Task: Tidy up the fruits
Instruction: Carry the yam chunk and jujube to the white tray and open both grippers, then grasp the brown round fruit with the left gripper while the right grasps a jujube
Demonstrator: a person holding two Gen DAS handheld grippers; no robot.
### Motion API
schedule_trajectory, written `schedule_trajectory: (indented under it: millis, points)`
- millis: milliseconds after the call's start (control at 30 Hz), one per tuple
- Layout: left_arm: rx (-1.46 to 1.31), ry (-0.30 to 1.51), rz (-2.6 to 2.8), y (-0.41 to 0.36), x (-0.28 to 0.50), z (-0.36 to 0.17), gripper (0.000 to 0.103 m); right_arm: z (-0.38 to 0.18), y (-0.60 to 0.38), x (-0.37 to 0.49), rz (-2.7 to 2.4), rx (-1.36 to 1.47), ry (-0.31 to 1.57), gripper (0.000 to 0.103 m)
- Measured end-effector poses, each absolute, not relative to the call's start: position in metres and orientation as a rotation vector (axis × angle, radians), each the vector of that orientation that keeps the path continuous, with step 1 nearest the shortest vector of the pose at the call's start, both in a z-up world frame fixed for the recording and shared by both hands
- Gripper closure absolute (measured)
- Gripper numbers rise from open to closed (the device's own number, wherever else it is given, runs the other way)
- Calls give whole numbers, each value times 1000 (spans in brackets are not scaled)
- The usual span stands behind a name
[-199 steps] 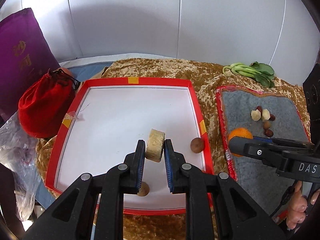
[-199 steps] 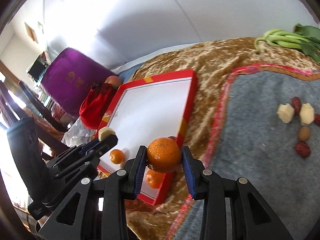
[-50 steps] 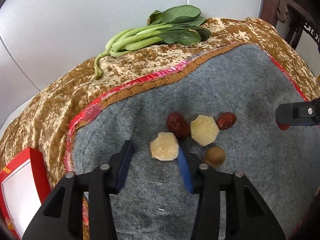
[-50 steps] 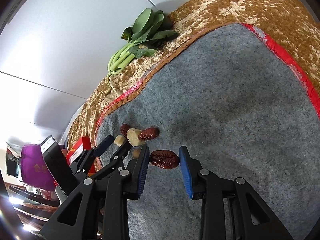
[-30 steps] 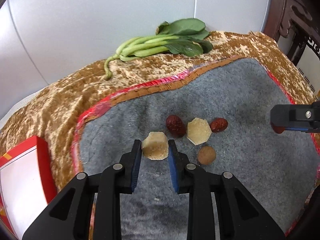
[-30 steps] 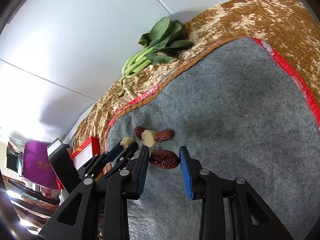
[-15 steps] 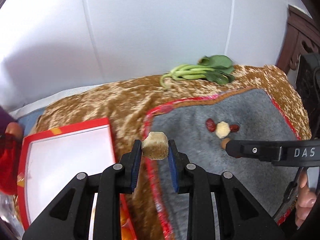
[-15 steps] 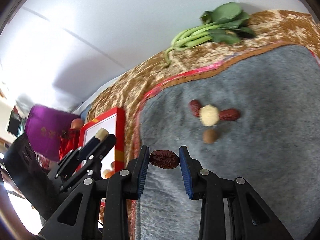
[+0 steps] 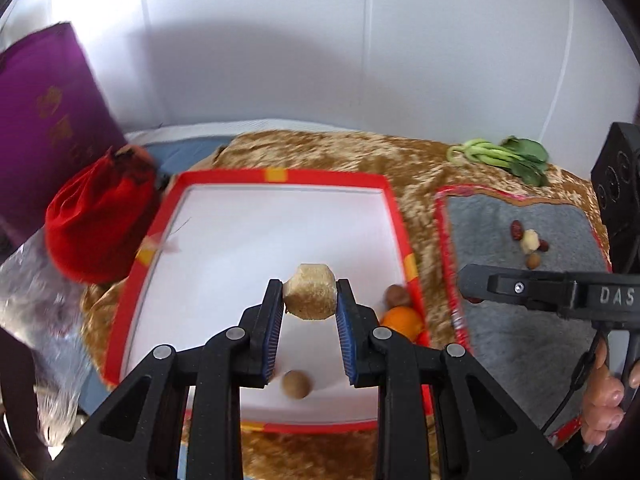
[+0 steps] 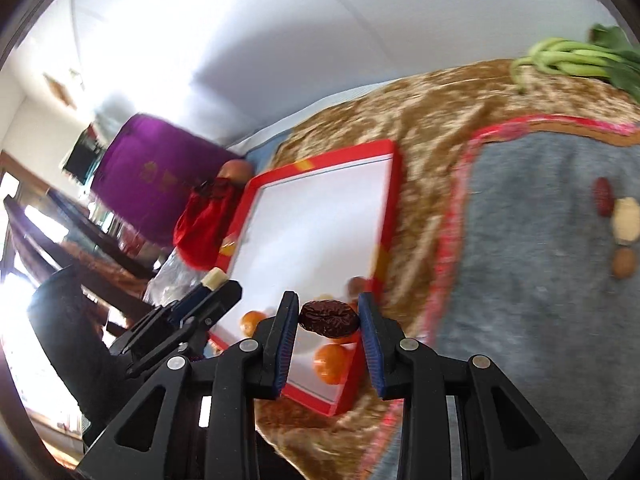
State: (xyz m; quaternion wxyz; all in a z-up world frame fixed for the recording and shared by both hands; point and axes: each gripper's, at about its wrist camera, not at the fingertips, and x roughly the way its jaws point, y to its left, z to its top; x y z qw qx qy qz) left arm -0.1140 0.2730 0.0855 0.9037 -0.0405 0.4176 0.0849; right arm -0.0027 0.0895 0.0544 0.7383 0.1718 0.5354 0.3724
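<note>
red-rimmed tray (image 9: 394, 216) is holding an orange (image 9: 401, 319) and two brown fruits (image 9: 296, 383) near its right corner. left gripper (image 9: 310, 304) is clamping a pale chunk (image 9: 310, 296) above it; right gripper (image 10: 329, 320) is pinching a red date (image 10: 329, 318) over the tray's edge.

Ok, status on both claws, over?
Left claw shut on pale chunk, above the red tray. Right claw shut on red date, over the tray's corner. Oranges already in tray; nothing blocking.
</note>
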Motion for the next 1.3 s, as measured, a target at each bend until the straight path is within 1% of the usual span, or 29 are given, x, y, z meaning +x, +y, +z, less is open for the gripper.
schedule_trajectory:
  millis: [133, 367, 467, 533, 633, 667, 700, 767, 800, 867, 900, 967, 1300]
  points:
    - [-65, 910, 223, 284, -114, 75, 79, 48, 119, -18, 858, 291, 1177, 72]
    - [-90, 1025, 196, 287, -111, 55, 79, 26, 138, -30, 854, 195, 1216, 72]
    - [-73, 1037, 199, 284, -110, 53, 79, 26, 143, -33, 858, 165, 1208, 71]
    - [-62, 1051, 207, 282, -109, 51, 79, 27, 144, -35, 863, 158, 1212, 69]
    - [-56, 1057, 216, 283, -108, 50, 79, 28, 142, -35, 872, 164, 1214, 68]
    - [-45, 1058, 222, 282, -107, 51, 77, 29, 141, -33, 877, 175, 1223, 66]
    - [-37, 1058, 230, 282, -107, 50, 69, 29, 139, -31, 882, 191, 1226, 65]
    - [-34, 1050, 248, 284, -107, 52, 59, 33, 134, -27, 883, 219, 1222, 65]
    - [-32, 1038, 256, 284, -108, 54, 57, 36, 130, -25, 876, 230, 1216, 65]
    - [-19, 1017, 264, 283, -107, 57, 57, 43, 118, -19, 859, 257, 1194, 65]
    - [-13, 1009, 264, 281, -106, 59, 54, 45, 111, -16, 847, 270, 1185, 64]
    - [-3, 996, 252, 275, -104, 61, 53, 48, 96, -10, 817, 303, 1176, 64]
    - [124, 938, 87, 194, -90, 67, 53, 59, 0, 23, 617, 433, 1145, 64]
